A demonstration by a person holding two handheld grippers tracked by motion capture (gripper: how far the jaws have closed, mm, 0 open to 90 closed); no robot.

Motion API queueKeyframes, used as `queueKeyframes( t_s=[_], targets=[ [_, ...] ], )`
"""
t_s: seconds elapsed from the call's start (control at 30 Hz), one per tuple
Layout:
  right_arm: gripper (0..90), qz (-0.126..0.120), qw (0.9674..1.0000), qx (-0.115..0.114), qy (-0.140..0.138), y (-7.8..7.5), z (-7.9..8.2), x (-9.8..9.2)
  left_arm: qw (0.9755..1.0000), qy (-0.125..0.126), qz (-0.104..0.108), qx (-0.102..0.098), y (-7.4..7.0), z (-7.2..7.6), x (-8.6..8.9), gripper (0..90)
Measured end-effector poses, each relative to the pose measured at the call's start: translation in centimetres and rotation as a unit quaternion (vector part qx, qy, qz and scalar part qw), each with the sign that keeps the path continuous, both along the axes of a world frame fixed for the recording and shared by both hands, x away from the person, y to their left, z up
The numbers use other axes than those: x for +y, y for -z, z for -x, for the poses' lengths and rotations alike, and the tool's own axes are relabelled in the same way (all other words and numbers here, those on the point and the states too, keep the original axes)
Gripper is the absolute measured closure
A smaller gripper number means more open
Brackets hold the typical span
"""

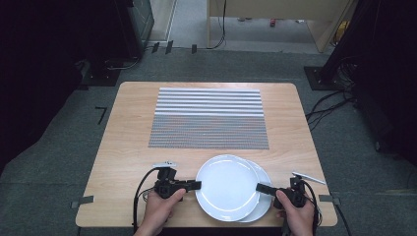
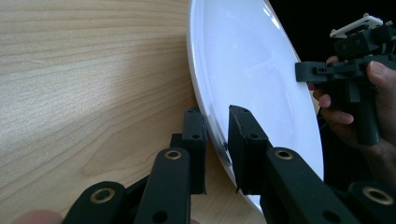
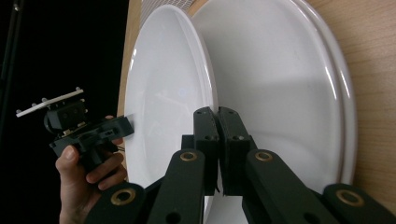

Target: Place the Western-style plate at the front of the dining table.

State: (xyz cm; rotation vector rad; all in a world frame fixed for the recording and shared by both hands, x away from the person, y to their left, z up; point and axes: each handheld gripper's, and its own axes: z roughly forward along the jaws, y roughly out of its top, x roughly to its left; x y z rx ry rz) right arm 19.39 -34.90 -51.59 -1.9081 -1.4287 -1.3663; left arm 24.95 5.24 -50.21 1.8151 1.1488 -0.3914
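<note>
A white upper plate (image 1: 226,184) is held at opposite rims near the table's front edge. My left gripper (image 1: 196,185) is shut on its left rim, and the left gripper view shows the jaws (image 2: 217,121) clasping that plate's (image 2: 247,60) edge. My right gripper (image 1: 259,187) is shut on its right rim. In the right gripper view, those jaws (image 3: 218,116) pinch the upper plate (image 3: 168,93), which tilts off a lower white plate (image 3: 280,93). The lower plate (image 1: 264,204) lies on the table, offset to the right.
A grey striped placemat (image 1: 209,118) covers the middle and far part of the wooden table (image 1: 128,147). Beyond the table edges are grey floor, cables and dark equipment. Each gripper view also shows the other hand's gripper (image 2: 345,74) (image 3: 88,133) across the plate.
</note>
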Motion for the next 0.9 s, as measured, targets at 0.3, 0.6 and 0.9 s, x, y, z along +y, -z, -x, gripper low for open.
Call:
queueKeyframes(
  t_s=[0.3, 0.6, 0.9],
  targets=[
    [87.4, 0.010, 0.9999, 0.003, -0.006, 0.34, -0.11, 0.11, 1.0000, -0.007, 0.001, -0.001, -0.07, -0.02, -0.01, 78.5],
    [85.8, 0.021, 0.9997, 0.006, -0.011, 0.70, -0.15, 0.18, 0.9999, -0.010, 0.000, 0.004, 0.12, -0.10, -0.10, 77.6],
    [87.7, 0.007, 1.0000, 0.000, -0.002, -0.09, -0.22, 0.32, 0.9998, -0.019, 0.002, 0.004, -0.24, -0.21, 0.14, 79.3]
  ],
)
